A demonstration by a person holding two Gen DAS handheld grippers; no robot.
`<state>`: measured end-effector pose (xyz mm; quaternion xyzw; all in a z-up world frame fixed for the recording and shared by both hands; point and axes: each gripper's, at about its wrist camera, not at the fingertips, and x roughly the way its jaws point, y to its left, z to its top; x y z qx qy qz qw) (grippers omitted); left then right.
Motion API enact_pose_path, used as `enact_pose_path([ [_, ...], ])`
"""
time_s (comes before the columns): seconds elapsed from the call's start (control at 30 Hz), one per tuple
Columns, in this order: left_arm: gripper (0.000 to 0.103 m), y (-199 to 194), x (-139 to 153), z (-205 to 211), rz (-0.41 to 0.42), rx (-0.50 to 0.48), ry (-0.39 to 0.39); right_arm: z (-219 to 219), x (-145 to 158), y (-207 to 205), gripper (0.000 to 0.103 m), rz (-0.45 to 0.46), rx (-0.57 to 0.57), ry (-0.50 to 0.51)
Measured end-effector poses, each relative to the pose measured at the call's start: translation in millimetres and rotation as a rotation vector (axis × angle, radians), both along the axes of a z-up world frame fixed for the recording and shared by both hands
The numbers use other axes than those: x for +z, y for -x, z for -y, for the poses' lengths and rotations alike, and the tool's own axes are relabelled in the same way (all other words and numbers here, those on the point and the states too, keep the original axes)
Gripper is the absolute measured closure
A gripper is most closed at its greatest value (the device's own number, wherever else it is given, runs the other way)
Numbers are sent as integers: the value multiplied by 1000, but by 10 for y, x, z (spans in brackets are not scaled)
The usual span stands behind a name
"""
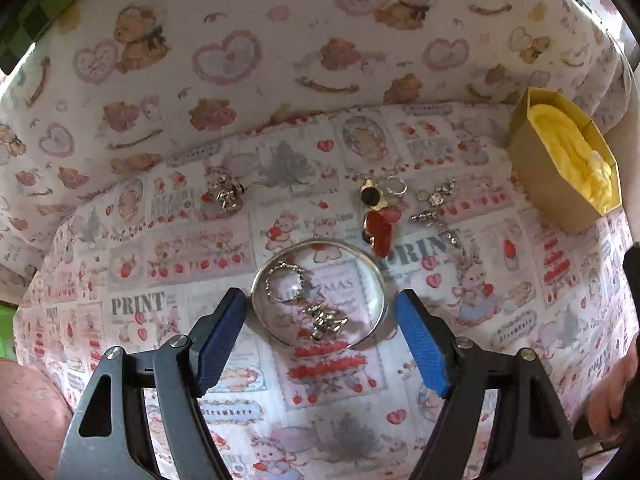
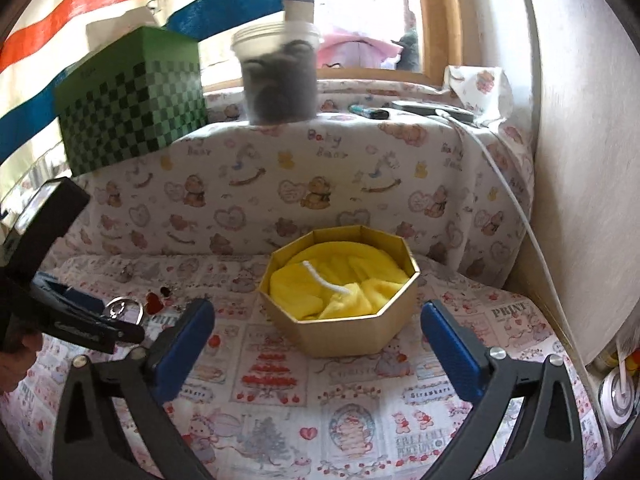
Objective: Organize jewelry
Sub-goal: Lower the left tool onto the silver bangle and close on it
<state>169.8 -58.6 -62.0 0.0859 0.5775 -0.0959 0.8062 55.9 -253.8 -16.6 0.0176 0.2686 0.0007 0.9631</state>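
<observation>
Left gripper, jaws spread and holding nothing, hovers just behind a silver bangle that encircles two small pieces: a thin ring and a sparkly charm. Right gripper, likewise unclenched, faces the gold octagonal box lined with yellow cloth. Ahead of the left gripper lie one red-and-gold brooch, one small ring, a beaded chain and one silver cluster. The bangle looks rigid, light and slippery; pinching across its rim seems best.
</observation>
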Motion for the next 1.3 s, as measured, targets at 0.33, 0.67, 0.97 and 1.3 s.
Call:
enact_pose_path([
  [0.33,35,19,87,-55,55,9,14,1,-13,-19,0,-18,1,-15],
  [0.67,35,407,596,-723,280,144,250,-18,-52,-60,0,-160,93,-129],
  [0.97,35,358,494,-1236,276,239,348,-549,184,-138,32,-241,271,-78],
  [1.3,35,331,449,-1382,343,306,229,-1403,-8,-938,74,-447,289,23],
])
